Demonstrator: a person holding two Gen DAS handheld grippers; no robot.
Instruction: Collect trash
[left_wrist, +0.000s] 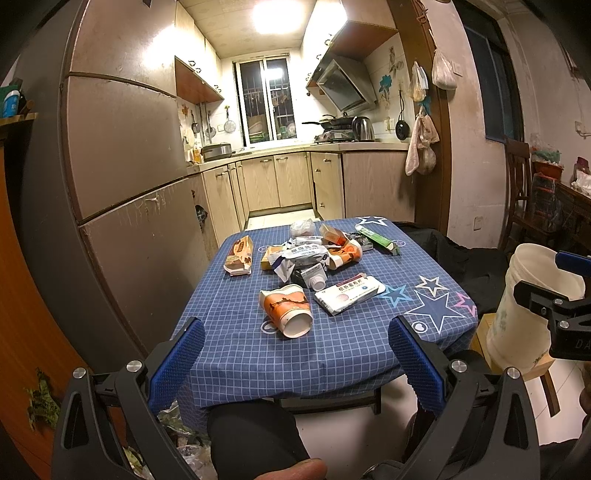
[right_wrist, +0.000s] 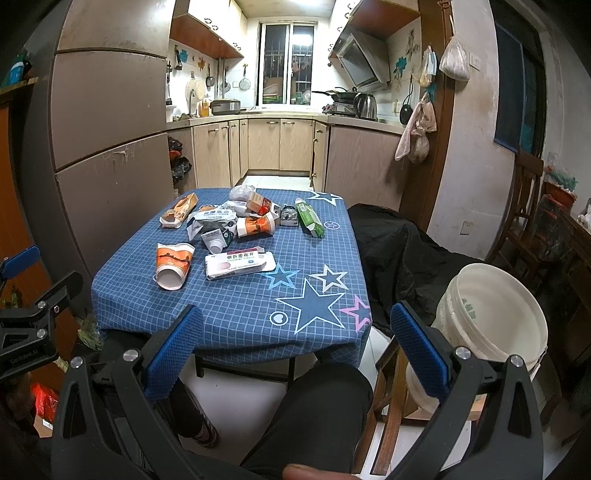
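Note:
Trash lies on a small table with a blue checked cloth (left_wrist: 332, 343) (right_wrist: 229, 306). Nearest is a crushed orange paper cup (left_wrist: 286, 308) (right_wrist: 173, 264), with a white medicine box (left_wrist: 349, 293) (right_wrist: 238, 264) beside it. Behind them sits a heap of wrappers (left_wrist: 303, 256) (right_wrist: 214, 219), a second orange cup (left_wrist: 345, 254) (right_wrist: 255, 225), a brown snack box (left_wrist: 239, 255) (right_wrist: 179, 211) and a green box (left_wrist: 376, 238) (right_wrist: 309, 218). My left gripper (left_wrist: 295, 362) is open and empty before the table's near edge. My right gripper (right_wrist: 295, 347) is open and empty too, next to a white bucket (right_wrist: 491, 325) (left_wrist: 524, 306).
The bucket stands on a wooden stool (right_wrist: 391, 398) right of the table. A chair draped in black cloth (right_wrist: 399, 258) is behind it. A large fridge (left_wrist: 122, 166) rises on the left. A person's dark-trousered knees (right_wrist: 317, 413) are below the grippers. Kitchen cabinets (left_wrist: 277, 181) lie beyond.

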